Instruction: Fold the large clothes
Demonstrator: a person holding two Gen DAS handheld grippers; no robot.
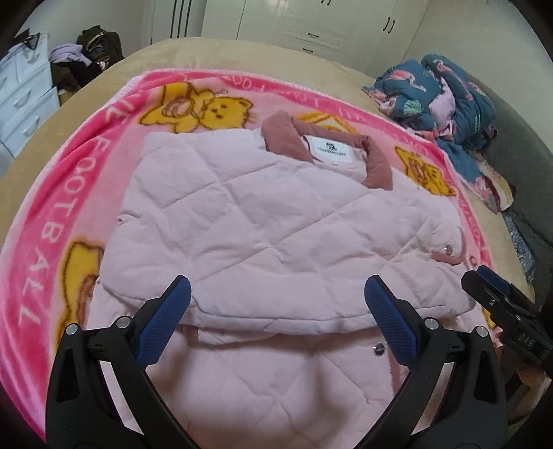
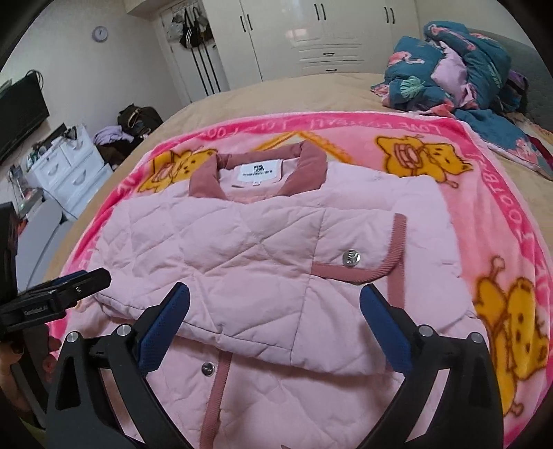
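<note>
**Quilted jacket part-folded on the bed, both tongs spread and empty**

A bed [image 2: 311, 93] covered in a tan sheet is used as the work surface, presumably because a large garment needs a broad, soft base. Over it a pink cartoon-bear blanket [image 1: 69, 193] is spread flat, and the pale pink quilted jacket [image 1: 262, 221] is laid in the middle of that blanket, collar [image 2: 304, 165] pointing away from the cameras. The sides and sleeves appear to be turned in over the body, so a compact upper panel is formed, with the lower hem left projecting toward the viewer; a last fold from the hem upward is judged to remain.

The left gripper [image 1: 278, 311] is held just above the near edge of the folded panel, its jaws wide apart and nothing held. The right gripper [image 2: 274, 311] is likewise spread wide and empty, poised beside the left one over the same edge.

A crumpled flamingo-print quilt [image 2: 459, 72] is heaped at the far right of the bed. White wardrobes [image 2: 338, 31] line the back wall, and a white drawer unit [image 2: 65, 172] stands at the left.
</note>
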